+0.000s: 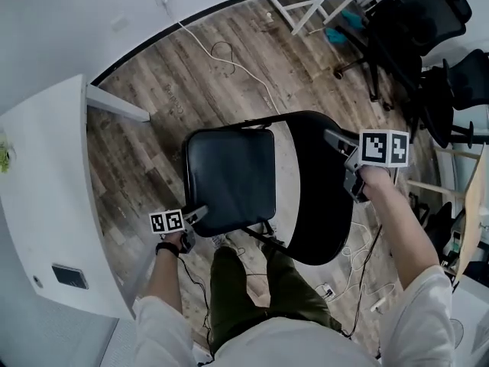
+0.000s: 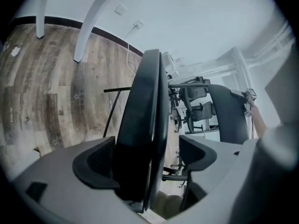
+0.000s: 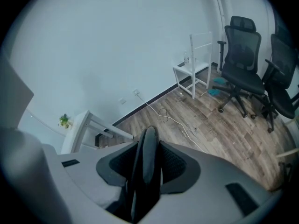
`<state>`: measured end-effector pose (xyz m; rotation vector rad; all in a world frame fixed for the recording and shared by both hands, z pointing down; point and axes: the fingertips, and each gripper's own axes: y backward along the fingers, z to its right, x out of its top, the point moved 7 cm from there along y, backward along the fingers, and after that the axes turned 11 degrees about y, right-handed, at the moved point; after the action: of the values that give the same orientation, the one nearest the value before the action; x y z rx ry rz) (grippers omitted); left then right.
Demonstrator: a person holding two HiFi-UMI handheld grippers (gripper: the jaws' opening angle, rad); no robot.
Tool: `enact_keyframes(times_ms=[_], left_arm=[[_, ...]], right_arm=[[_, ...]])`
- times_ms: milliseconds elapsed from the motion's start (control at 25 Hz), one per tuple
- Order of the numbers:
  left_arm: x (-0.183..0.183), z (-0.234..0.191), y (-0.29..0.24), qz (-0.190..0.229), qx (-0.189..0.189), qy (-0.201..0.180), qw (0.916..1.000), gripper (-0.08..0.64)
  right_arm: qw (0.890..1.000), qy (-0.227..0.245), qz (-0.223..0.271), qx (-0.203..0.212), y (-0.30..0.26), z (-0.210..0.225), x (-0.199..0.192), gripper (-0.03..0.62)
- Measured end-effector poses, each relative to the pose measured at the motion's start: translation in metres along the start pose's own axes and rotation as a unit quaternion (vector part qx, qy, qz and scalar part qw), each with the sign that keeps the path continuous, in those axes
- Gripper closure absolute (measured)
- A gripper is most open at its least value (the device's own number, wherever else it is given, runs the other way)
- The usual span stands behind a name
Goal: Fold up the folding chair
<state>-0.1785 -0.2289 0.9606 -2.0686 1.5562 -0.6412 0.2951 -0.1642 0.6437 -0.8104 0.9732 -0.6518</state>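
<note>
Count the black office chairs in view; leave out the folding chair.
2. One office chair stands right of the white rack; the other office chair is beside it, at the right gripper view's right edge. More may be hidden past that edge.

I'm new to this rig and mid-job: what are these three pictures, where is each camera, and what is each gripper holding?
There is no robot arm: a person holds a two-jaw gripper in each hand. The head view looks down from the person's head, and the other two cameras ride on the grippers. A black folding chair stands on the wooden floor. The left gripper has the seat edge between its jaws, one pad touching it and the other apart. The right gripper is clamped on the backrest.
</note>
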Motion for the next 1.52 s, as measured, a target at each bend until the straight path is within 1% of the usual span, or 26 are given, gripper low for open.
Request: enact_keyframes(times_ms=[280,400,560,720,800,880,1040,1080,1120,1160,1200,1240,1280,1320,1360,1440,1480,1520], left_arm=[[-0.033,0.089,-0.007,-0.006,0.007,-0.027,0.9996,0.143],[-0.047,0.128,-0.014,-0.01,0.01,-0.044,0.9989,0.141],[-0.071,0.179,-0.03,-0.029,0.009,-0.066,0.9973,0.141],[-0.083,0.226,-0.046,-0.037,0.012,-0.096,0.9946,0.135],[-0.092,0.247,-0.055,-0.047,0.015,-0.11,0.9927,0.129],[-0.102,0.267,-0.065,-0.065,0.016,-0.124,0.99,0.129],[-0.121,0.293,-0.081,-0.092,0.019,-0.153,0.9838,0.129],[-0.125,0.298,-0.085,-0.101,0.021,-0.166,0.9808,0.129],[-0.129,0.304,-0.09,-0.115,0.025,-0.185,0.9756,0.129],[-0.134,0.311,-0.096,-0.135,0.029,-0.212,0.9675,0.129],[-0.139,0.318,-0.101,-0.159,0.036,-0.244,0.9561,0.129],[-0.144,0.325,-0.107,-0.186,0.043,-0.279,0.9411,0.129],[-0.15,0.332,-0.112,-0.215,0.053,-0.315,0.9228,0.129],[-0.155,0.339,-0.118,-0.243,0.064,-0.352,0.9017,0.129],[-0.16,0.345,-0.123,-0.27,0.076,-0.387,0.8784,0.129],[-0.168,0.355,-0.134,-0.317,0.099,-0.451,0.8283,0.129],[-0.172,0.36,-0.138,-0.337,0.109,-0.476,0.8051,0.129],[-0.175,0.364,-0.142,-0.351,0.116,-0.496,0.7858,0.129]], right_arm=[[1.0,-0.015,-0.006,0.006,0.034,0.013,0.007,0.443],[1.0,-0.023,-0.009,0.011,0.047,0.02,0.01,0.443],[0.999,-0.029,-0.012,0.012,0.066,0.032,0.011,0.445],[0.999,-0.042,-0.008,0.012,0.082,0.042,0.015,0.445],[0.999,-0.052,-0.008,0.013,0.091,0.047,0.015,0.446],[0.998,-0.061,-0.008,0.013,0.099,0.052,0.013,0.446],[0.998,-0.064,-0.011,0.012,0.109,0.061,0.01,0.446],[0.998,-0.064,-0.011,0.012,0.111,0.063,0.009,0.446],[0.998,-0.064,-0.01,0.012,0.112,0.065,0.01,0.446],[0.998,-0.064,-0.01,0.013,0.114,0.066,0.01,0.446],[0.998,-0.065,-0.009,0.014,0.116,0.066,0.011,0.446],[0.998,-0.067,-0.009,0.015,0.118,0.067,0.012,0.446],[0.997,-0.069,-0.008,0.017,0.12,0.066,0.012,0.446],[0.997,-0.071,-0.007,0.018,0.121,0.066,0.013,0.446],[0.997,-0.073,-0.007,0.019,0.122,0.067,0.013,0.446],[0.997,-0.076,-0.005,0.021,0.125,0.069,0.013,0.446],[0.997,-0.077,-0.004,0.022,0.127,0.071,0.013,0.445],[0.997,-0.079,-0.004,0.023,0.128,0.073,0.013,0.445]])
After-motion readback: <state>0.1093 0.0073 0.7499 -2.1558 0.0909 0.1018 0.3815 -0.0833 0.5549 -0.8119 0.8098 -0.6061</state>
